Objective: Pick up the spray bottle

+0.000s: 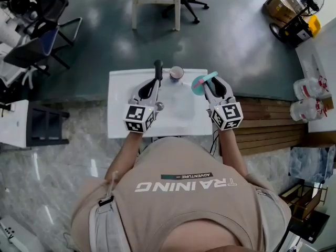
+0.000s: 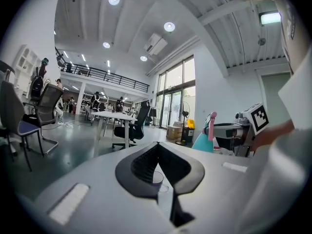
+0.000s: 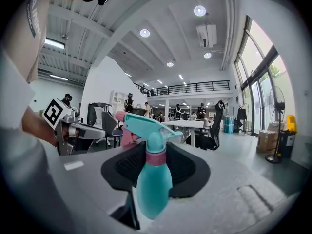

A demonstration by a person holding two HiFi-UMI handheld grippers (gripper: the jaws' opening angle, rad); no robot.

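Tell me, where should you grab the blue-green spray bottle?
Around its rounded teal body, below the pink collar, coming in level from the side. The spray bottle stands upright with its trigger head on top, leaving the sides free. The right gripper holds it just so.

Both arms out front, a hand-held gripper in each, right one loaded.

Left forearm point(image 1: 124, 155) and right forearm point(image 1: 231, 150) reach forward from the torso, roughly parallel, and the tools sit side by side, a little apart. Left hand-held gripper point(image 1: 157, 66) point(image 2: 158, 146) points away from the body, near level. Its jaws meet at the tips with nothing gripped, and its marker cube point(image 1: 138, 118) sits at the wrist end. Right hand-held gripper point(image 1: 208, 81) point(image 3: 155, 151) also points away, near level, with its marker cube point(image 1: 227, 116) toward the body. Its jaws are clamped on the spray bottle point(image 3: 154, 179) point(image 1: 198, 84) around the neck, nozzle end at the tips. The hands themselves are hidden under the cubes.
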